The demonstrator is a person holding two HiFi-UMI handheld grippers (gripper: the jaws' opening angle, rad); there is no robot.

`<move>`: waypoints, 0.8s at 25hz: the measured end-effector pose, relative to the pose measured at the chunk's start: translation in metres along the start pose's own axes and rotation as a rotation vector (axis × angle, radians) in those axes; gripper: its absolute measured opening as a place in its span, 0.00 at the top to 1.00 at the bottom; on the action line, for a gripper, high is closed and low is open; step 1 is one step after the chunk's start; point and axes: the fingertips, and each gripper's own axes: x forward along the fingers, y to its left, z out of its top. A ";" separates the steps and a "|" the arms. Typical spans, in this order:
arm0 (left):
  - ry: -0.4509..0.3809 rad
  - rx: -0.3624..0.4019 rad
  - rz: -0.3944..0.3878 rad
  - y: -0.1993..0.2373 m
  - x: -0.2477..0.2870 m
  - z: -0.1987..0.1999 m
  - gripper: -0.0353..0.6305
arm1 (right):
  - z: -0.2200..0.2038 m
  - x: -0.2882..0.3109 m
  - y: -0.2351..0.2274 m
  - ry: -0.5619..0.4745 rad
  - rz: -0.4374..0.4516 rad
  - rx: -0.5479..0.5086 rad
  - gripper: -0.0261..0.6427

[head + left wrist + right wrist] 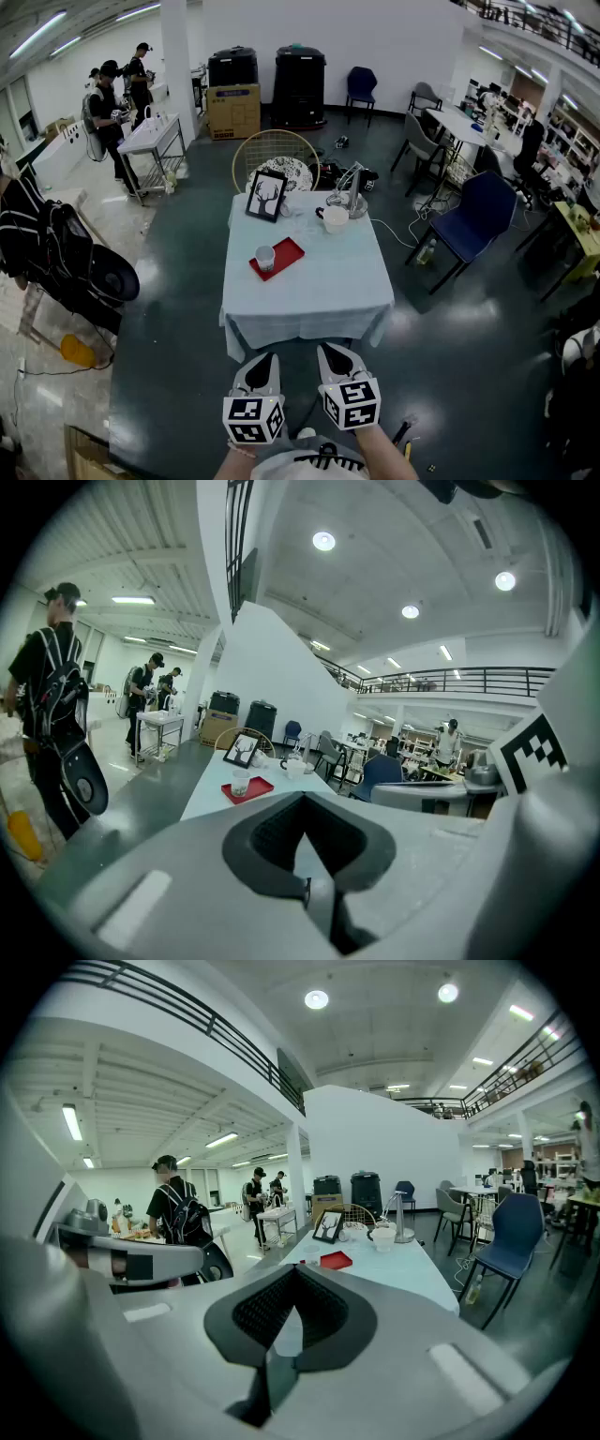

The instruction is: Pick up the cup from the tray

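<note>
A small pale cup [265, 257] stands upright on a red tray [285, 253] on the left half of a table under a light blue cloth [319, 291]. Both grippers hang low in front of the table's near edge, well short of the tray. My left gripper [262, 360] and right gripper [335, 354] sit side by side, each with its jaws together and nothing between them. The left gripper view shows the cup [241, 782] and tray [253, 788] far off beyond the shut left gripper [306, 883]. Past the right gripper [272, 1358], the tray [336, 1260] shows far ahead.
On the table's far end stand a framed deer picture [266, 195], a white mug [335, 218] and a desk lamp [355, 194]. A wire chair [275, 150] is behind the table and a blue chair [483, 214] to its right. People [111, 103] and a metal cart [155, 141] are at the left.
</note>
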 end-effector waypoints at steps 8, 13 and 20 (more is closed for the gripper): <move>0.005 0.001 -0.010 0.004 -0.006 -0.001 0.94 | -0.001 -0.001 0.010 0.004 -0.001 -0.006 0.93; 0.010 0.000 -0.013 0.006 -0.007 -0.001 0.95 | -0.005 -0.001 0.012 0.011 -0.009 -0.009 0.93; 0.025 0.004 -0.034 0.009 0.000 -0.001 0.95 | -0.001 0.002 0.005 -0.016 -0.027 0.050 0.92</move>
